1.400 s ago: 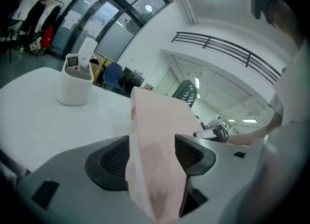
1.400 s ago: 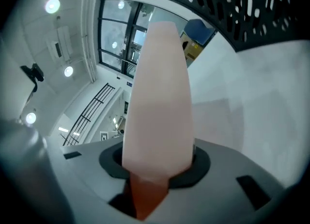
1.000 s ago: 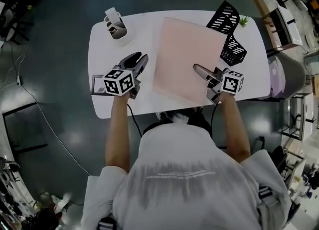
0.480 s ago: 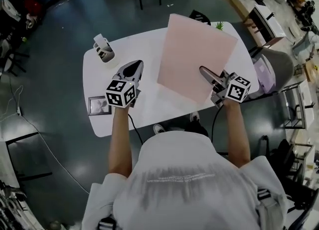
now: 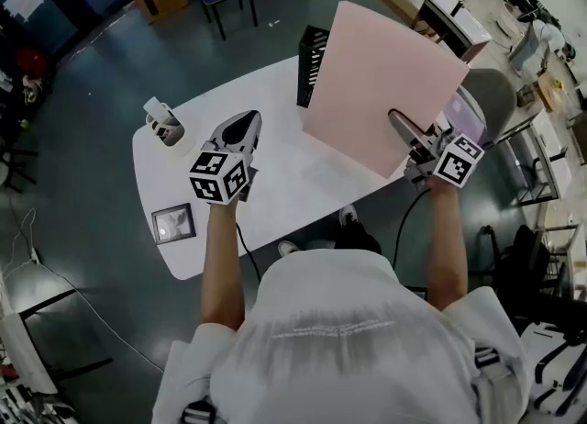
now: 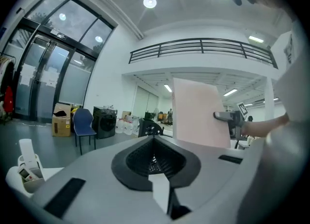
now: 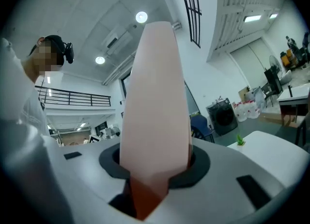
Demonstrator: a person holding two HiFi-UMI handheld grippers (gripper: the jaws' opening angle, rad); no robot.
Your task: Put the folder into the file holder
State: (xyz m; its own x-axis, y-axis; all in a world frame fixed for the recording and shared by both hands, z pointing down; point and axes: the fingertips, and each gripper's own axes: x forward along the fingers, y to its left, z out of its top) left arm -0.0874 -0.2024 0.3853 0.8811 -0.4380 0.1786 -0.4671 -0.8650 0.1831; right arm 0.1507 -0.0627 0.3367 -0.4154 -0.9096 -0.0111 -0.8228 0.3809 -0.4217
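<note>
The right tool point(image 5: 405, 128), clamped on the pink folder point(image 5: 381, 83), had raised it upright off the bench point(image 5: 275, 197), seemingly ready for the black file holder point(image 5: 312, 69) beyond; the left tool point(image 5: 240, 128) had shut empty.

Left gripper point(image 5: 243, 121): grey, with 2 jaws, held out in front of the body; the jaws are pressed together tip to tip with nothing between them.
Left marker cube point(image 5: 218, 177): black-and-white, at the rear of the gripper over the hand.
Left forearm point(image 5: 220, 257): bare, stretched forward, nearly straight.
Right gripper point(image 5: 398, 121): grey, with 2 jaws, raised and pointing forward; the jaws are clamped on 1 edge of a pale pink flat folder point(image 5: 376, 73), 1 jaw on each face.
Right marker cube point(image 5: 459, 161): black-and-white, tilted, behind the jaws.
Right forearm point(image 5: 443, 248): bare, extended forward on the right side.
</note>
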